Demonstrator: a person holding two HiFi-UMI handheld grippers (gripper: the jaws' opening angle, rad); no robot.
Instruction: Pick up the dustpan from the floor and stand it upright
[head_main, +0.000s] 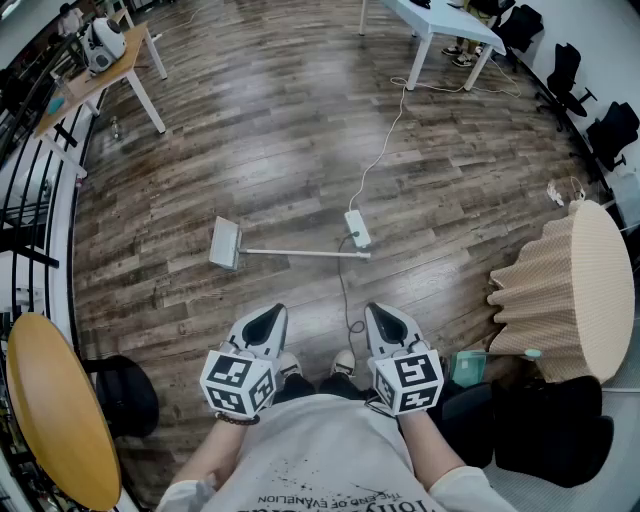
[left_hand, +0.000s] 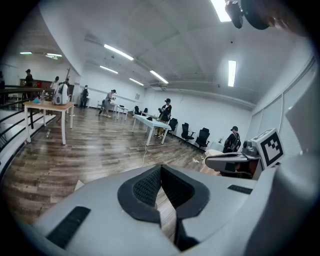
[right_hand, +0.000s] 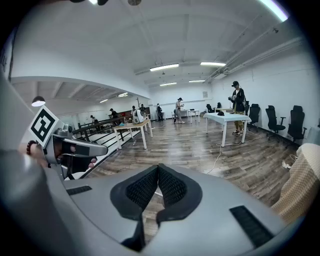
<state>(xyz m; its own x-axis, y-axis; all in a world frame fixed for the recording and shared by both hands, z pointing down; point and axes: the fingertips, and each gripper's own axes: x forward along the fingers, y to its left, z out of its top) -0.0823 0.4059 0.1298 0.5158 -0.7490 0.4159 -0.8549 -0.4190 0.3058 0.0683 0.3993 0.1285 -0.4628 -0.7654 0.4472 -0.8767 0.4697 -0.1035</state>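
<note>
Dustpan (head_main: 226, 243) — one, lying on the floor (head_main: 280, 120), two grippers — left gripper (head_main: 266, 320), right gripper (head_main: 386, 320), fingers (left_hand: 144, 188) together, empty

Floor (head_main: 250, 130): wood-grain planks, slight sheen, light reflected. Dustpan (head_main: 226, 243): pan looks like matt white plastic. Left gripper (left_hand: 161, 168) and right gripper (right_hand: 158, 168) shells: smooth matt grey plastic; fingers (left_hand: 144, 189) are lined with black ribbed pads.

The top edge cuts the white table (head_main: 440, 22) at one o'clock. The left gripper (head_main: 268, 318) half hides a shoe (head_main: 288, 364).
</note>
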